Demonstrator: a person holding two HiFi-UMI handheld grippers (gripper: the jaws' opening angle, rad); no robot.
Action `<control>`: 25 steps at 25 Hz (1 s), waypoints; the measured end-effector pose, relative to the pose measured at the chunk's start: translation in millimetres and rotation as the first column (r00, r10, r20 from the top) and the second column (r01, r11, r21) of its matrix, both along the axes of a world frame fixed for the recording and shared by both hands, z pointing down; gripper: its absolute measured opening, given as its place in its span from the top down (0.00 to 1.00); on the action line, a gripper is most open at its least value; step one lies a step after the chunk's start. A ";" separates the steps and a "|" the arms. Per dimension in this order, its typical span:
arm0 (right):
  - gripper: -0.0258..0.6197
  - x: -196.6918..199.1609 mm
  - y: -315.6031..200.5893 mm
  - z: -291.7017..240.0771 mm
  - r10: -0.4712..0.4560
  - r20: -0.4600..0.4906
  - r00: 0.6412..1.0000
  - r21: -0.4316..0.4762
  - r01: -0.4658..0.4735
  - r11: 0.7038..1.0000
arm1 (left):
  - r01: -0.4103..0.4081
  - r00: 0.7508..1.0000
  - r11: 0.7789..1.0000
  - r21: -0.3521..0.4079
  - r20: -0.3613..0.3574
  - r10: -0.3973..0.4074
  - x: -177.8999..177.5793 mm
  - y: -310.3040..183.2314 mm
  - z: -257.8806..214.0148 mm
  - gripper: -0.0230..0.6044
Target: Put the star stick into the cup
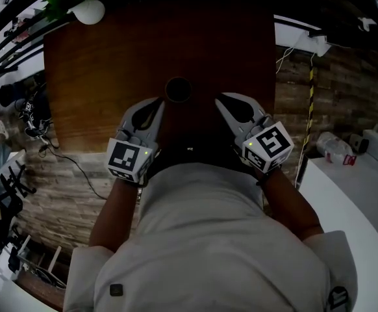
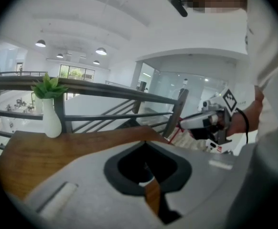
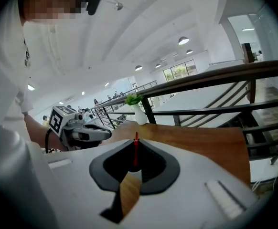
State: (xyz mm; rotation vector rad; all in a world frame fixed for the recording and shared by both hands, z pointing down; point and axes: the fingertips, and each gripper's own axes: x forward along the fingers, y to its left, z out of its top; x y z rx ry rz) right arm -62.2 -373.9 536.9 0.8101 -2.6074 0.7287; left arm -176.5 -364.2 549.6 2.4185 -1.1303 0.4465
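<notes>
While right gripper [image 1: 221,99] pinched red stick [image 3: 135,151], left gripper [image 1: 159,102] sat clenched, empty, both flanking cup [image 1: 178,90] on table [image 1: 98,77].

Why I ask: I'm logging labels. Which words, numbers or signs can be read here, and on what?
No words or numbers can be read.
Left gripper: black-and-white square marker on its cube, no letters.
Right gripper: the same kind of marker.
Bottle: red label, too blurred to read.

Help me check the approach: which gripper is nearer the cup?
Left. The left gripper has its tip just beside the cup, on its left; the right gripper, shut on the red stick, sits farther off on its right.
</notes>
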 end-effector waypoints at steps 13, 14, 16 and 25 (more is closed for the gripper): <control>0.92 -21.9 -3.5 43.0 -0.048 -0.076 0.996 -0.031 0.046 0.998 | 0.022 1.000 0.996 -0.082 -0.003 -0.023 -1.2 10.7 43.6 0.96; 0.92 -23.8 -3.1 45.9 -0.051 -0.081 0.995 -0.031 0.049 0.998 | 0.022 1.000 0.996 -0.084 -0.006 -0.023 -1.4 11.3 44.8 0.96; 0.92 -28.0 -1.6 52.0 -0.060 -0.096 0.994 -0.026 0.058 0.998 | 0.027 1.000 0.996 -0.088 -0.005 -0.027 -4.0 12.8 47.8 0.96; 0.90 -33.8 1.9 68.4 -0.076 -0.131 0.988 -0.028 0.073 0.997 | 0.047 0.999 0.996 -0.079 -0.002 -0.047 -15.8 13.0 52.0 0.96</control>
